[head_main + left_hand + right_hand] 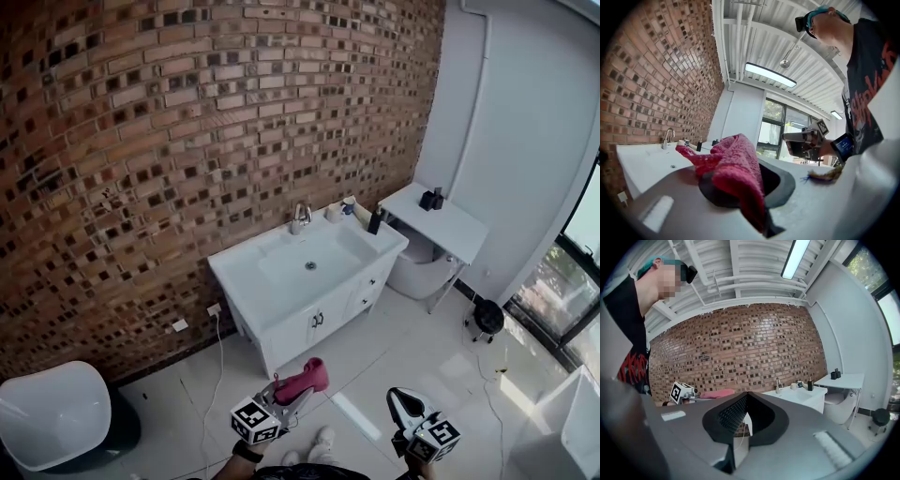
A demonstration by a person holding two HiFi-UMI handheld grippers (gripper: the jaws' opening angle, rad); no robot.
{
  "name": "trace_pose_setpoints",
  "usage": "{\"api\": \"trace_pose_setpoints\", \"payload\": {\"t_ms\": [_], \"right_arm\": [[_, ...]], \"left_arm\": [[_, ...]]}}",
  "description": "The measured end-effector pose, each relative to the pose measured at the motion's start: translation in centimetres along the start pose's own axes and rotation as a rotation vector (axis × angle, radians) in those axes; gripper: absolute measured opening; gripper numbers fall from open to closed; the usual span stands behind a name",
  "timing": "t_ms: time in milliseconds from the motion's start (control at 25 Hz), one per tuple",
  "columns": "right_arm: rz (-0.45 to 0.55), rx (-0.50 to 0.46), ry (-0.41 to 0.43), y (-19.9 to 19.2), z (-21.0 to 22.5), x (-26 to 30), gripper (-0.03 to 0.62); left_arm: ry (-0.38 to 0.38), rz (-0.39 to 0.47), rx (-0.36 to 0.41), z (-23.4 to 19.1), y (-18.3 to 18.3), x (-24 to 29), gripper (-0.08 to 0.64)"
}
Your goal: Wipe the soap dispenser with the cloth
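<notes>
Left gripper (296, 397) clamped on cloth (306, 378), right gripper (406, 403) closed

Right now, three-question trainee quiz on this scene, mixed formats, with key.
1. True or false: the right gripper is shut and empty.
2. What holds the cloth? A left gripper; B right gripper; C neither.
3. Does either gripper touch the dispenser?
Key: 1 true; 2 A; 3 no, both are well short of it.
</notes>
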State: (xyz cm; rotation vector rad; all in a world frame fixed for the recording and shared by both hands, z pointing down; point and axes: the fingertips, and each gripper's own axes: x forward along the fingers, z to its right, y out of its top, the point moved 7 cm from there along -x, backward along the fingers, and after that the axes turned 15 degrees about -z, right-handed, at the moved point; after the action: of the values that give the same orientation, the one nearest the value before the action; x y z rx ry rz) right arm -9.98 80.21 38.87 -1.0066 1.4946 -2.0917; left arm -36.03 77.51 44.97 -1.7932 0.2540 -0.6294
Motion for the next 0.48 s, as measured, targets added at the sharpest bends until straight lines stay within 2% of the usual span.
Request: {"api": "trace_pose_setpoints", "payload": {"t_ms": [200,480], "right_arm": [[0.028,0.012,-0.001,0.5,5.3,0.5,-0.002],[0.098,0.044,-0.011,2.4,13.6,-0.1,-0.002]], "left_arm": [[-0.017,-0.019,0.025,-1.4,2.5,5.4,0.052],[-0.045,-0.028,0.107,-2.5,7.7,13.9,0.051]]}}
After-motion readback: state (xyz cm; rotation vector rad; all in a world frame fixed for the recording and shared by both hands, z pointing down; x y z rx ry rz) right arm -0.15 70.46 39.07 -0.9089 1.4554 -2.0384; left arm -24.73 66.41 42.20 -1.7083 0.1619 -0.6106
